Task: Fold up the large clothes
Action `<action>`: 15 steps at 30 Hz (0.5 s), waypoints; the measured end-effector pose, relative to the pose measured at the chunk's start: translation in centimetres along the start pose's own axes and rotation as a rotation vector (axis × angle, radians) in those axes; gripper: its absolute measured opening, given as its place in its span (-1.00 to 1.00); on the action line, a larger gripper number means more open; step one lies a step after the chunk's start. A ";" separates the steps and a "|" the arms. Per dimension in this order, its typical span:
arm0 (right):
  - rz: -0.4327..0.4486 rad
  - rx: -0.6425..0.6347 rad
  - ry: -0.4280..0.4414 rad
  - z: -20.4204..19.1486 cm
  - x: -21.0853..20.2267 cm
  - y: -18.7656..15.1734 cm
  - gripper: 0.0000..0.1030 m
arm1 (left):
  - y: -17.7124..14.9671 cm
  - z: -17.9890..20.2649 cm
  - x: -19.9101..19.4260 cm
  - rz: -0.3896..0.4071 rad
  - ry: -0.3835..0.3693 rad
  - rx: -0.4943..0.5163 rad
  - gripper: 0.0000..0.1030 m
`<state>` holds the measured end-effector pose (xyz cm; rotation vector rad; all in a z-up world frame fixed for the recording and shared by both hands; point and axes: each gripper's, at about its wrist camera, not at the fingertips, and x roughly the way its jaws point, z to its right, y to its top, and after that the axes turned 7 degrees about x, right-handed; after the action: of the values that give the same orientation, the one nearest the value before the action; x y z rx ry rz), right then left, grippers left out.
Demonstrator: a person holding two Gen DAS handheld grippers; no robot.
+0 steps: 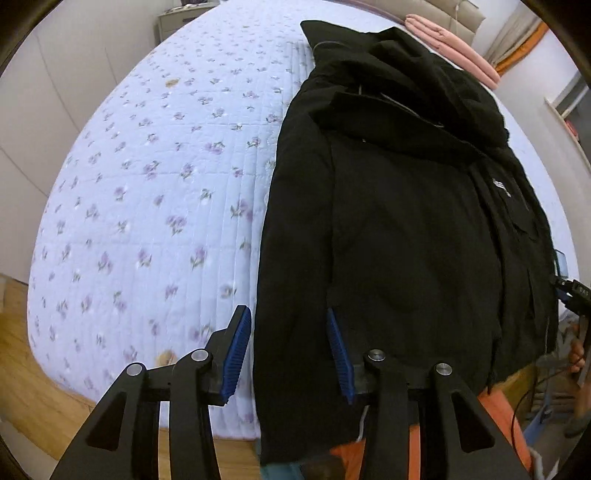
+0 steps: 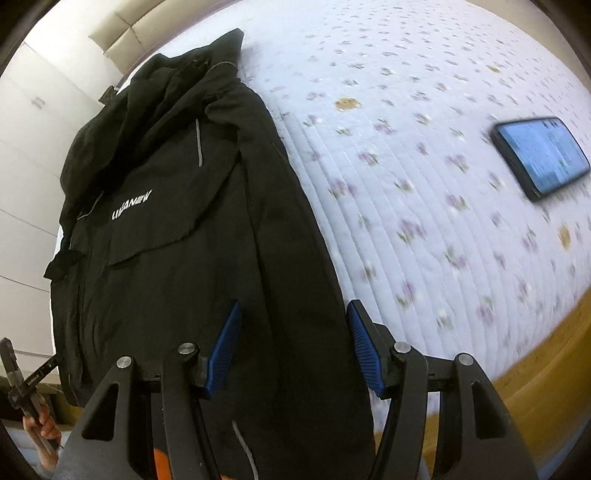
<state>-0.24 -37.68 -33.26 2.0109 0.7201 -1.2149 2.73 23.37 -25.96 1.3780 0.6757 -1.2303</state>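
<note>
A large black hooded jacket (image 1: 406, 229) lies front up along the bed, its hem hanging over the near edge. White lettering (image 2: 131, 208) marks its chest. My left gripper (image 1: 290, 350) hovers above the jacket's left edge, blue pads wide apart and not pressing on the cloth. My right gripper (image 2: 293, 347) hangs over the jacket (image 2: 177, 258) at its right edge and sleeve, and its pads also stand clear of the fabric. Each gripper shows at the rim of the other view, the right one at the far right (image 1: 569, 295).
A lilac quilt with small flowers (image 1: 155, 192) covers the bed. A lit phone (image 2: 539, 158) lies on it to the right of the jacket. Folded pink cloth (image 1: 454, 51) sits by the headboard. Wooden floor (image 1: 29, 369) runs along the near edge, with a nightstand (image 1: 173, 22) behind.
</note>
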 end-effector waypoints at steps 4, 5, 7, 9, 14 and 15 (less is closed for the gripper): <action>-0.013 -0.012 0.002 0.9 -1.2 -1.5 0.31 | -0.4 -1.2 0.4 -0.020 -0.075 -0.028 -0.06; -0.014 -0.019 0.001 1.4 -1.7 -2.1 0.33 | -0.6 -1.4 0.6 -0.032 -0.073 -0.037 -0.06; -0.020 -0.038 -0.003 1.7 -2.0 -3.1 0.36 | -0.8 -0.8 1.0 -0.032 -0.041 -0.049 -0.06; -0.024 -0.051 -0.010 0.2 -1.4 -3.4 0.39 | -0.9 -0.3 1.6 -0.037 -0.043 -0.046 -0.06; -0.075 -0.046 0.015 1.2 -0.7 -5.0 0.44 | -2.1 -0.9 1.9 -0.066 -0.123 -0.067 -0.05; -0.088 -0.043 0.028 1.4 -0.6 -5.4 0.44 | -2.4 -0.9 2.0 -0.069 -0.126 -0.067 -0.06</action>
<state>-5.20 -35.50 -34.62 1.9827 0.8492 -1.2131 1.37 24.23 -28.78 1.2199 0.6746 -1.3255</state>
